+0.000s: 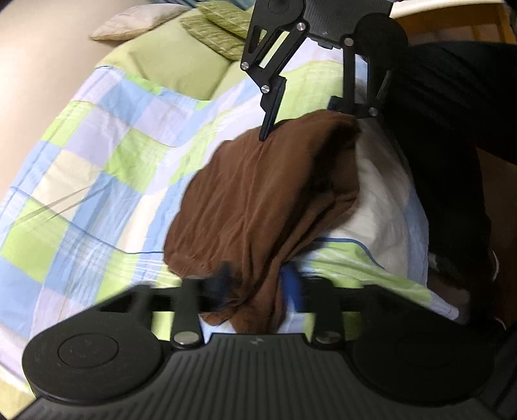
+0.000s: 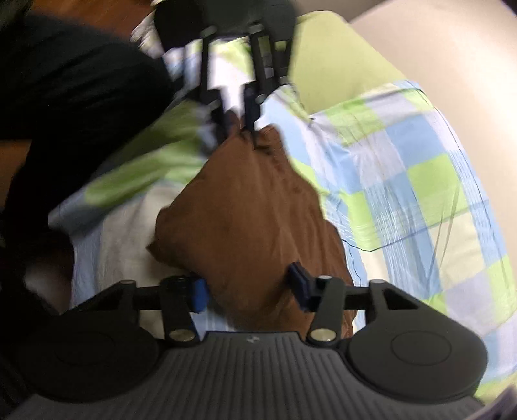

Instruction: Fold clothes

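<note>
Brown garment point(image 1: 268, 206) lying bunched on the checked quilt point(image 1: 97, 155), left gripper point(image 2: 237, 124) pinching its far end, right gripper point(image 2: 250, 287) spreading wide around the near end

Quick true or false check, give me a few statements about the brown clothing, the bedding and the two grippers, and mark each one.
1. The garment being folded is brown. True: the brown garment is one solid colour.
2. It lies on a bare wooden table. False: it lies on a checked quilt in green, blue and white.
3. The right gripper has its jaws apart. True: the right gripper is open, with the cloth between its blue pads.
4. The left gripper hangs clear of the garment. False: the left gripper looks closed on the garment's far edge, though the view is blurred.
5. A green pillow lies beyond the quilt. True: the green pillow shows there.
</note>
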A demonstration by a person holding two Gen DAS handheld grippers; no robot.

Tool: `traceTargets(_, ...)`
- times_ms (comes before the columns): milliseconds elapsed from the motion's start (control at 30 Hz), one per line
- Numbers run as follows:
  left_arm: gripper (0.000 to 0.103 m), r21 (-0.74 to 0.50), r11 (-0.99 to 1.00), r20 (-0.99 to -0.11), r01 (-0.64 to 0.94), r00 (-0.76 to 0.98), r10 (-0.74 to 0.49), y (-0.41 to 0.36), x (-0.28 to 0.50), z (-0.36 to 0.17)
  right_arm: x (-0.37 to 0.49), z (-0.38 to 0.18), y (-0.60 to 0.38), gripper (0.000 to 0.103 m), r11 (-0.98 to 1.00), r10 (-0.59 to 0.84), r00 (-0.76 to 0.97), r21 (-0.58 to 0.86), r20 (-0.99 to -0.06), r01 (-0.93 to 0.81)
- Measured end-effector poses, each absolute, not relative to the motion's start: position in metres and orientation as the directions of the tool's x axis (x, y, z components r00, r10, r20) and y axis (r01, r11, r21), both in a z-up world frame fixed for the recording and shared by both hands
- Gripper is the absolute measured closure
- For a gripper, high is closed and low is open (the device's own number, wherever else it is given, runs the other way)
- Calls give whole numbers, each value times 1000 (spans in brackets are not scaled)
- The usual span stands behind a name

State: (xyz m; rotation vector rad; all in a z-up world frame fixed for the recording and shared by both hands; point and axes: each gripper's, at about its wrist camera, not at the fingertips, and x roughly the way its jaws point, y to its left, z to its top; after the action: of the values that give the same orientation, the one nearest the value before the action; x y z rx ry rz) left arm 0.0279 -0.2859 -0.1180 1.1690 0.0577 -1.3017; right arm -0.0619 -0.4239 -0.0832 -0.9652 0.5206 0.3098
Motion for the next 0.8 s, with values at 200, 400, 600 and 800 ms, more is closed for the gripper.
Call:
traceTargets(200, 27, 724, -143, -511, 675, 385, -769, -279, -13, -105, -51, -41, -419, 73, 675, 49, 830, -594, -556, -438)
traceTargets(400, 25, 817, -168, -439, 552, 404, -803, -311, -44, -114, -43, -16, -416, 73, 723, 79, 802, -520, -592, -455)
traceTargets(600, 74, 786, -223, -512, 576, 405, -757, -330, -35, -111, -56, -18, -423, 72, 687, 76, 796, -547, -600, -478)
traceTargets(800, 77, 693, -170, -534, 701, 341, -774, -316, -14, -83, -70, -43, -458, 52, 643, 1, 816, -624, -578, -444)
